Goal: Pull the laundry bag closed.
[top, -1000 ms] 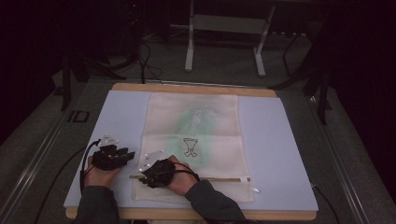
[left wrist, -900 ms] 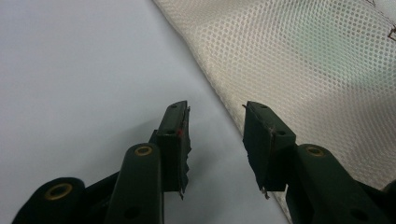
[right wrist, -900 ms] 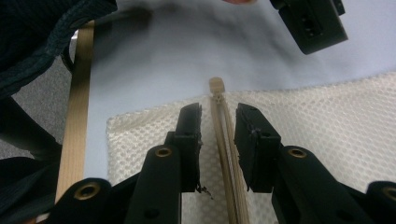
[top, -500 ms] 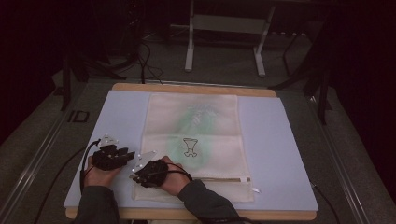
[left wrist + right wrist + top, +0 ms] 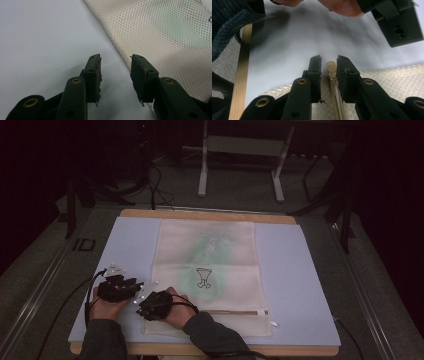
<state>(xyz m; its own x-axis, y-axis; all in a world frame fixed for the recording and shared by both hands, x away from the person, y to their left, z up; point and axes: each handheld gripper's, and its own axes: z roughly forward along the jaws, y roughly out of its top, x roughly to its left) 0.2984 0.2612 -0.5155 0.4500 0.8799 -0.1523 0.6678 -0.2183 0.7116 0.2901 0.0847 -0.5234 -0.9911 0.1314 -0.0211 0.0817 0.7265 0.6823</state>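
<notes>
On the near left of the tabletop, the left gripper hovers with its jaws apart, holding nothing, just off the left edge of the mesh bag; that edge runs diagonally past its right jaw. Just to the right, the right gripper sits over the bag's near left corner, jaws narrowly apart and straddling the zipper pull without clamping it. The zipper runs left to right along the bag's near edge, so its long axis leads away to the right. The right gripper is clearly the nearer one; closing on the pull and drawing it rightward looks like the likely next move.
</notes>
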